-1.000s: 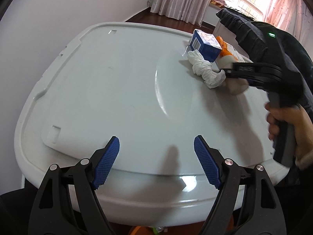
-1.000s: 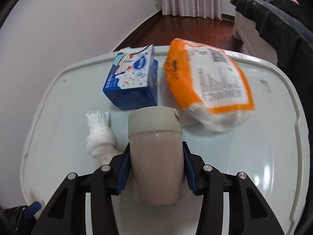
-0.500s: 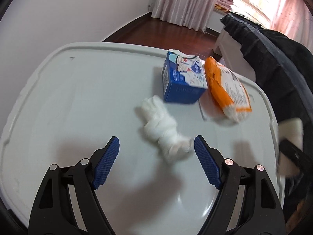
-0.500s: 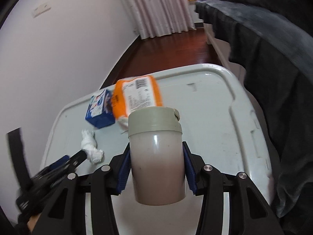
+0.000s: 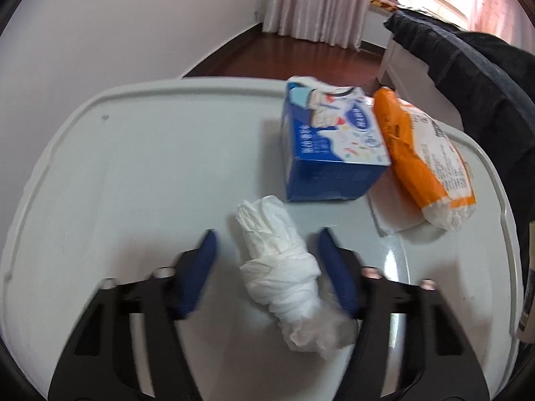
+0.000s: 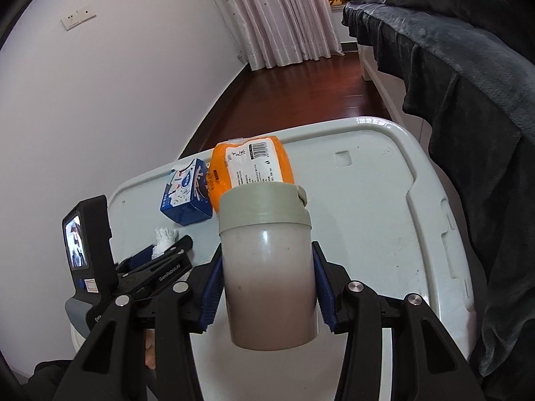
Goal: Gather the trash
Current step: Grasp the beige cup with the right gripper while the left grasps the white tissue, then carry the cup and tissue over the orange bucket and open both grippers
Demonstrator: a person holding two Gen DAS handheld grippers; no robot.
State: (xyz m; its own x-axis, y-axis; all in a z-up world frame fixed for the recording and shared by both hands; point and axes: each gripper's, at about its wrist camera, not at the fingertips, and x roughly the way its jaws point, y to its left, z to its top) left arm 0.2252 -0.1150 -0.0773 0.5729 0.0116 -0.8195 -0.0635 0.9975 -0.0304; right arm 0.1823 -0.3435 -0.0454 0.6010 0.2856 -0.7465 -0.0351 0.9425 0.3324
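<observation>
While the right gripper stays clamped on a lidded cup raised above the white bin lid, the left gripper has just been closing around a crumpled white tissue wad. Contact there is blurred; grip undetermined. A blue carton and an orange packet lie beyond, touching.
</observation>
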